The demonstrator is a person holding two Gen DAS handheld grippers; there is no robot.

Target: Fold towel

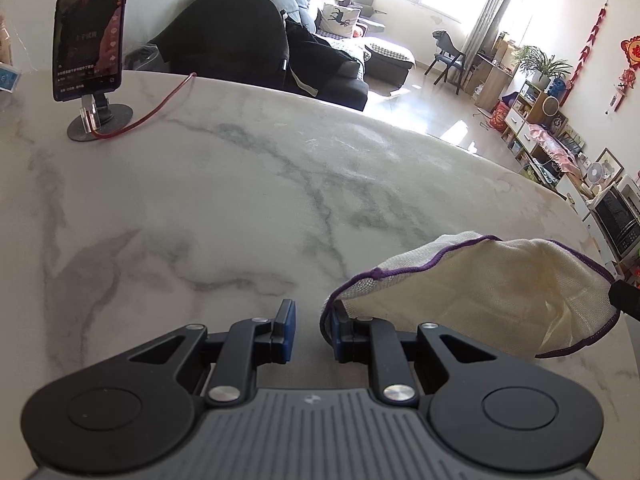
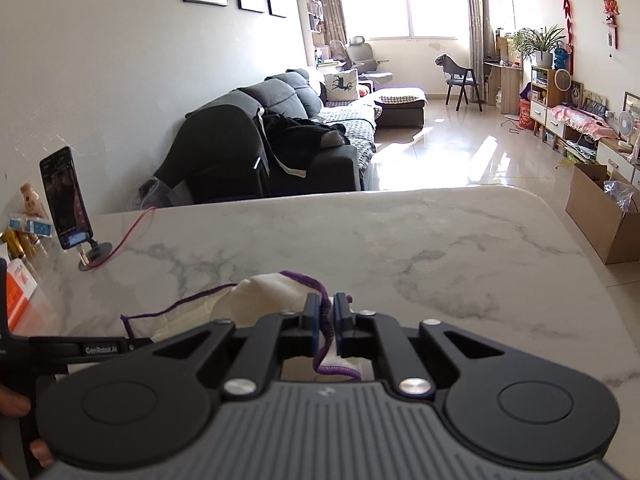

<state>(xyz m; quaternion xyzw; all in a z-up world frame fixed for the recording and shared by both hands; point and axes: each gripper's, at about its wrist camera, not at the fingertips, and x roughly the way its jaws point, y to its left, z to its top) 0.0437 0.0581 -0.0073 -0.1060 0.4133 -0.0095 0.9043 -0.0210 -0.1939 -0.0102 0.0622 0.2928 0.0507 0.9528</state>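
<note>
Cream towel (image 1: 492,292), purple-hemmed, bunched on marble tabletop (image 1: 240,184). Right gripper (image 2: 325,322): jaws clenched on towel hem. Left gripper (image 1: 312,332): jaws released, hem beside one finger.

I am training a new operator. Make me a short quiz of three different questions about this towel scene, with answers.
1. True or false: the left gripper is shut on the towel.
2. What colour is the towel's edging? A) purple B) green C) red
3. Fill in: the phone stands on the marble ____.

Key:
1. False; it is open, and the right gripper pinches the towel.
2. A
3. table
</note>
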